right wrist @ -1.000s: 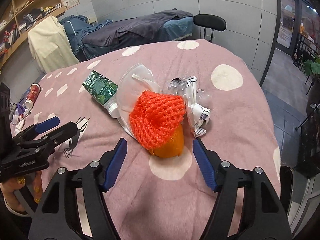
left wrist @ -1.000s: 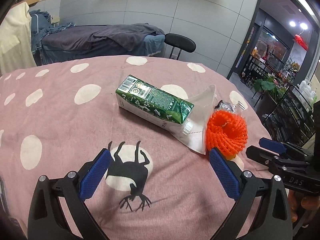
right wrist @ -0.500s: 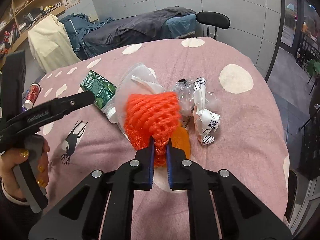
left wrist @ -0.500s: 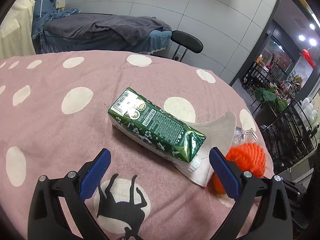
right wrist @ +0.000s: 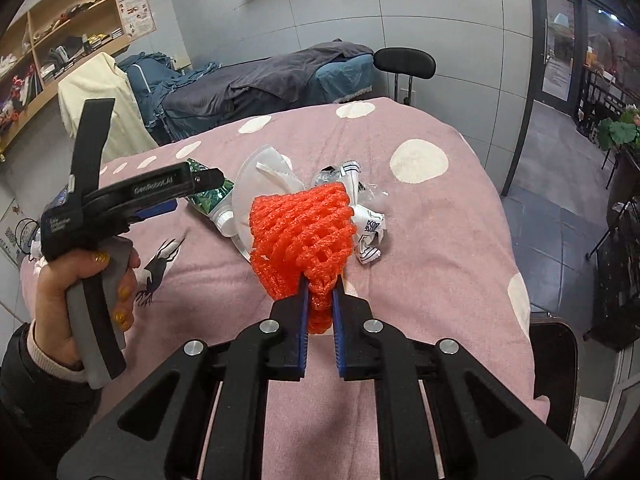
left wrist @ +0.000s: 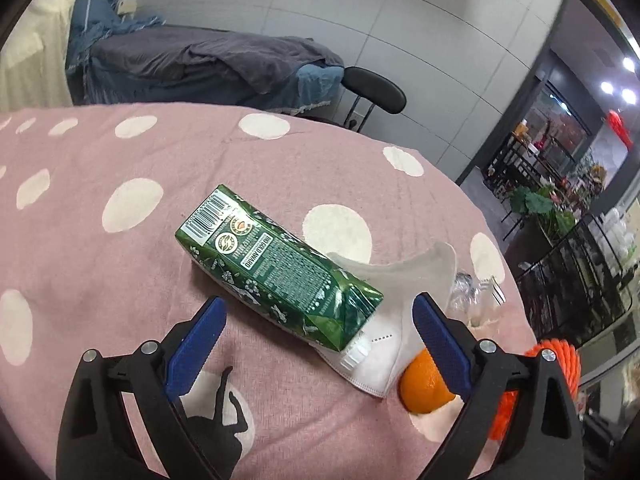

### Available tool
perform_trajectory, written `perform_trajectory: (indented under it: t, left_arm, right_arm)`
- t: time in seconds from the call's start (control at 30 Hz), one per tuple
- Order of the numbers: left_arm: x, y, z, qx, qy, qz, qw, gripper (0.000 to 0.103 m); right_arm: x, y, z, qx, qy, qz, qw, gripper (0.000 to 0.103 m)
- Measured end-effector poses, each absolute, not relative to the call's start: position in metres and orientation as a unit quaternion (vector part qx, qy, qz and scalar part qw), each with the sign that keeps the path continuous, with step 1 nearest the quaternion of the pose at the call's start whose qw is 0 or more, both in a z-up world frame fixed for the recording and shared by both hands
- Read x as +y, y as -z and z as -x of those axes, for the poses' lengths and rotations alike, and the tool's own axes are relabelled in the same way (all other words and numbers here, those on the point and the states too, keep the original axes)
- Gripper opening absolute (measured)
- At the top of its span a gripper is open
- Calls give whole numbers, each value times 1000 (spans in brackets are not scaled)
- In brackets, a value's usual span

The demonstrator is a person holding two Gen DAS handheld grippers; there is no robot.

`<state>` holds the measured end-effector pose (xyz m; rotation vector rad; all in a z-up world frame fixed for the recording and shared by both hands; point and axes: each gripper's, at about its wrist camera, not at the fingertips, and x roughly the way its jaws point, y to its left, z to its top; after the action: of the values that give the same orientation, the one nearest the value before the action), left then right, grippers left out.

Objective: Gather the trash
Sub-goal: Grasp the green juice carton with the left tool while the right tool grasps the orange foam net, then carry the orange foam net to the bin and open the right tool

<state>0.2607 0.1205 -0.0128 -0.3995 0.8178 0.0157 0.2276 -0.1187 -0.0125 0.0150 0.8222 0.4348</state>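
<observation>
1. Left wrist view: our left gripper (left wrist: 318,334) hangs over the pink dotted cloth (left wrist: 120,280) with its blue fingers (left wrist: 196,336) spread wide and nothing between them.
2. The green carton (left wrist: 276,268) lies on its side on the cloth, ahead of the gap between the fingers, its barcode end pointing away from us and its white cap (left wrist: 356,354) end towards us.
3. A white mask (left wrist: 396,308) lies under and beside the cap end of the carton, touching it.
4. An orange (left wrist: 424,392) sits on the cloth just beside the mask, on the side away from the carton, partly hidden by our right-hand finger.
5. Clear crumpled wrappers (left wrist: 476,296) lie beyond the mask, farther from the carton.
6. A bit of orange net (left wrist: 564,364) shows past the orange, well apart from the carton.
7. Right wrist view: our right gripper (right wrist: 320,300) is clamped on the lower end of the net (right wrist: 304,232), which stands bunched up above the fingers.
8. Seen from here, the net covers part of the mask (right wrist: 264,176), with the carton (right wrist: 208,198) just beyond the mask.
9. A crumpled white wrapper (right wrist: 368,232) lies on the cloth (right wrist: 440,240) on the far side of the net from the carton.
10. Our left hand (right wrist: 80,292) holds the left gripper (right wrist: 180,196) over the carton; from this side we cannot tell how its fingers stand.
</observation>
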Motion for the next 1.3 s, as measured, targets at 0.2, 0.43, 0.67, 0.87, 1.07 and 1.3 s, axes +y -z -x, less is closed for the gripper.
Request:
perform_trajectory:
  t: [0.2, 0.43, 0.67, 0.87, 1.07, 1.3]
  left_arm:
    - [127, 18, -292, 424, -26, 224, 877, 91]
    - [130, 39, -324, 466, -45, 192, 862, 69]
    - [123, 32, -307, 448, -25, 177, 876, 56]
    - [114, 9, -269, 404, -16, 151, 902, 48]
    - [109, -8, -225, 369, 4, 161, 916, 47]
    - [75, -32, -184, 324, 46, 145, 934, 48]
  right_arm:
    - [-122, 17, -224, 399, -205, -5, 894, 11]
    - [-128, 15, -215, 395, -209, -16, 894, 11]
    - [-135, 16, -213, 393, -203, -26, 897, 11]
    - [-142, 14, -205, 381, -196, -30, 903, 11]
    - [-160, 14, -195, 376, -185, -46, 907, 11]
    - [-196, 14, -182, 369, -154, -65, 914, 11]
